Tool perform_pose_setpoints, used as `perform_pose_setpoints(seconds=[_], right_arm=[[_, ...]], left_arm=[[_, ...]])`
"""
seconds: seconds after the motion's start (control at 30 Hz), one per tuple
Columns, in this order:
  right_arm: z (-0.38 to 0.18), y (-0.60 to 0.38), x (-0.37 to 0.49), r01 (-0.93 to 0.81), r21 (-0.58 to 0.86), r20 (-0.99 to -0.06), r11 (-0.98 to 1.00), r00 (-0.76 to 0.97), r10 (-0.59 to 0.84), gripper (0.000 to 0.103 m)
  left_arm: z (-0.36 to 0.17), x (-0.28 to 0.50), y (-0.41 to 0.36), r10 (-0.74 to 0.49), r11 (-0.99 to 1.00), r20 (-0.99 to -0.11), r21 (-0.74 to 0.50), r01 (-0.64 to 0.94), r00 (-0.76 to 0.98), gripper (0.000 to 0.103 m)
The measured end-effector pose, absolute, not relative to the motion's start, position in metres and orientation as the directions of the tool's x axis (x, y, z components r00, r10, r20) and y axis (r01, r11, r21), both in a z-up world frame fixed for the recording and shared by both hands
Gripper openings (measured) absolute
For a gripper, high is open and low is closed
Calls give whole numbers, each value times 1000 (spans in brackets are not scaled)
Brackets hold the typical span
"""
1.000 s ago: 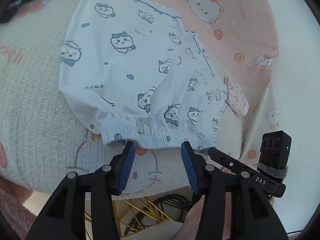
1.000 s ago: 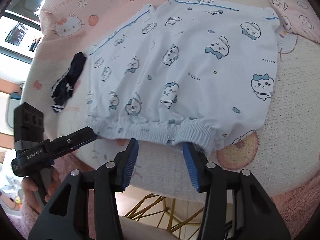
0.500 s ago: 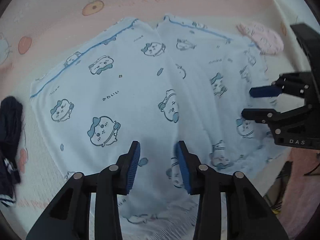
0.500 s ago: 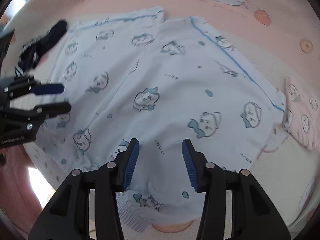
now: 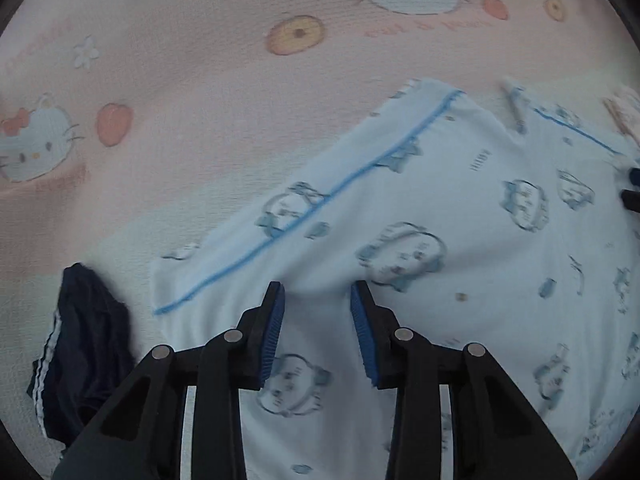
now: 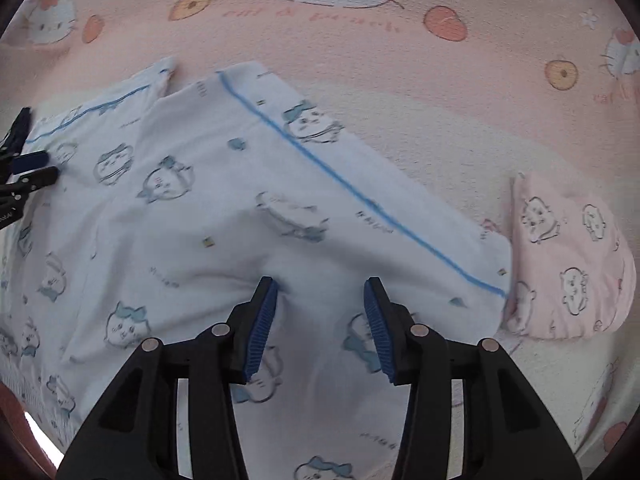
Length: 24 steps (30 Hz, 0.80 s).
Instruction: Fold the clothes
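Note:
Light blue shorts (image 5: 460,240) with a cartoon print and blue piping lie flat on the pink cartoon-cat bedcover (image 5: 200,80). My left gripper (image 5: 318,286) hovers low over the left leg near its piped hem, open, with a raised wrinkle of fabric between its blue pads (image 5: 276,320). Over the right leg of the shorts (image 6: 240,200), my right gripper (image 6: 321,282) is open too, fabric rucked between its pads (image 6: 376,320). Each gripper shows at the edge of the other's view: the right gripper (image 5: 632,188) and the left gripper (image 6: 28,172).
A crumpled navy garment with white stripes (image 5: 80,340) lies just left of the shorts. A folded pink printed garment (image 6: 568,264) sits against the shorts' right hem. The bedcover (image 6: 400,80) stretches beyond the hems.
Both grippers have travelled from the elastic waistband at the bed's edge forward across the shorts to the leg hems. Both stayed open throughout.

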State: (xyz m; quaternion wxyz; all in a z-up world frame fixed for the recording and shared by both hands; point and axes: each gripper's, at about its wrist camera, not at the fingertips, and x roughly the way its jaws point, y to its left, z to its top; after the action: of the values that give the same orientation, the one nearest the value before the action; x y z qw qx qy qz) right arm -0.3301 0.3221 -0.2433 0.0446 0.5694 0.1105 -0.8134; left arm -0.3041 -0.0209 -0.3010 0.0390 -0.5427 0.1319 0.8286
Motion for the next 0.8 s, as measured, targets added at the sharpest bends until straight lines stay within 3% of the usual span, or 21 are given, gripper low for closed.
perform_pose_setpoints(seconds=[0.03, 0.1, 0.13, 0.23, 0.33, 0.4, 0.47, 0.53, 0.6, 0.7, 0.8], right_arm=[[-241, 329, -334, 183, -154, -933, -971, -350, 82, 45], [-234, 338, -339, 175, -157, -932, -972, -352, 87, 47], [-227, 336, -338, 201, -98, -936, -975, -353, 21, 47], [-216, 296, -321, 389, 30, -939, -921, -306, -160, 46], [-227, 256, -301, 532, 69, -946, -844, -233, -224, 46], [-244, 252, -290, 560, 2, -959, -829, -235, -160, 48], [-243, 263, -288, 514, -60, -964, -856, -252, -83, 51], [-239, 277, -288, 446, -143, -959, -883, -282, 13, 54], [-231, 276, -281, 444, -200, -943, -873, -329, 48, 54], [-217, 263, -278, 476, -128, -940, -870, -338, -47, 54], [-216, 237, -295, 489, -92, -940, -868, -330, -86, 54]], left_arm=[[-298, -310, -33, -60, -977, -916, 136, -167, -396, 37], [-290, -307, -41, 112, -978, -927, -40, -203, -357, 37], [-286, -301, -39, 195, -962, -920, -113, -248, -339, 37], [-286, -272, -19, 297, -893, -913, -162, -419, -281, 37], [-306, -244, -24, 229, -875, -946, -97, -474, -229, 37], [-305, -231, -44, 170, -885, -956, -41, -464, -239, 37], [-304, -230, -66, -29, -912, -967, 129, -390, -251, 39], [-297, -225, -90, -77, -934, -962, 162, -320, -261, 45], [-296, -225, -105, -21, -959, -965, 93, -267, -261, 45], [-294, -227, -128, 39, -984, -957, 13, -177, -289, 45], [-297, -244, -161, 192, -981, -927, -189, -41, -322, 45]])
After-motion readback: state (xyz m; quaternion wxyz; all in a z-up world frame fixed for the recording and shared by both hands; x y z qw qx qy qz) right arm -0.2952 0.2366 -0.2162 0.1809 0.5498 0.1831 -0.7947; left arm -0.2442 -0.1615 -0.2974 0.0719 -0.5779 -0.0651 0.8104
